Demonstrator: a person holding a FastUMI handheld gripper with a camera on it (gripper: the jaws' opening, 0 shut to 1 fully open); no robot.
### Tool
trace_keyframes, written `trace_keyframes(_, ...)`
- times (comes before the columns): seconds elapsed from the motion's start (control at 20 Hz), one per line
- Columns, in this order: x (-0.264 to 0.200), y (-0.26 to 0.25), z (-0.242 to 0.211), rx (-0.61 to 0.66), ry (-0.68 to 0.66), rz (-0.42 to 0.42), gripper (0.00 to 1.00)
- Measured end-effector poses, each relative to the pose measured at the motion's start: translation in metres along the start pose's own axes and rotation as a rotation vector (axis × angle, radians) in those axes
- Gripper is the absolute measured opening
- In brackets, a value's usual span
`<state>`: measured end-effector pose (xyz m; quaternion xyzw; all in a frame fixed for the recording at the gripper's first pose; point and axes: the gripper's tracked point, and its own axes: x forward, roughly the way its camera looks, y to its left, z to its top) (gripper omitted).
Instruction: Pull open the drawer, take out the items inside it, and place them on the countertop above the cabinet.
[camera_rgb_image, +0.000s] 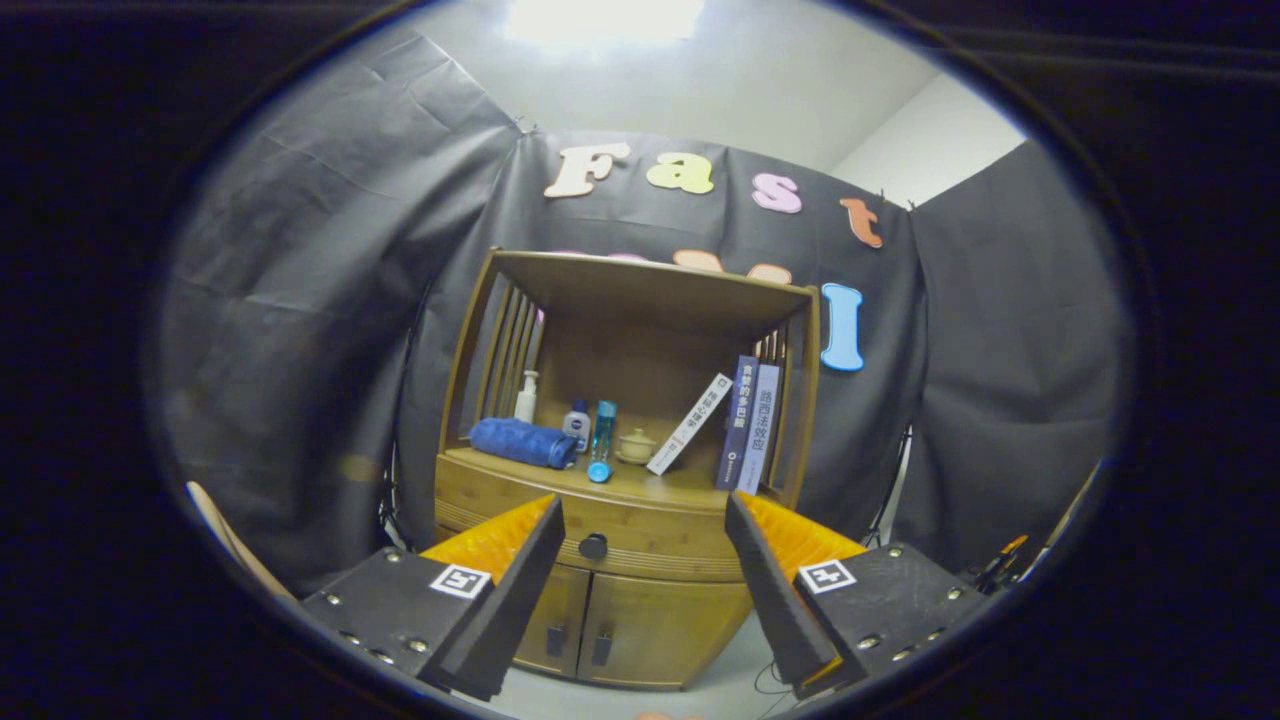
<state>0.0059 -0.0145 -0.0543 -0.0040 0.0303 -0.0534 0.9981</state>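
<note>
tongs (645, 560) hang wide, well short of the shut drawer (600, 535); its stiff little knob (593, 546) looks the place to grip.

My gripper (645, 560) has two wedge-shaped fingers (520, 590) with ribbed inner faces, each mounted on a flat black block studded with round silver screws. Each block carries a small square black-and-white marker tag (459, 581) near the finger's base.

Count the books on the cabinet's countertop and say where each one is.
3. One white book leans tilted beside the small pot; two stand upright at the right: a dark one and a paler one. The open gripper holds nothing.
</note>
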Motion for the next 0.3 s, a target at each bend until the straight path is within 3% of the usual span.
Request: trace_keyframes(0.3,0.007,-0.018,0.006,0.054,-0.012,-0.035,0.96)
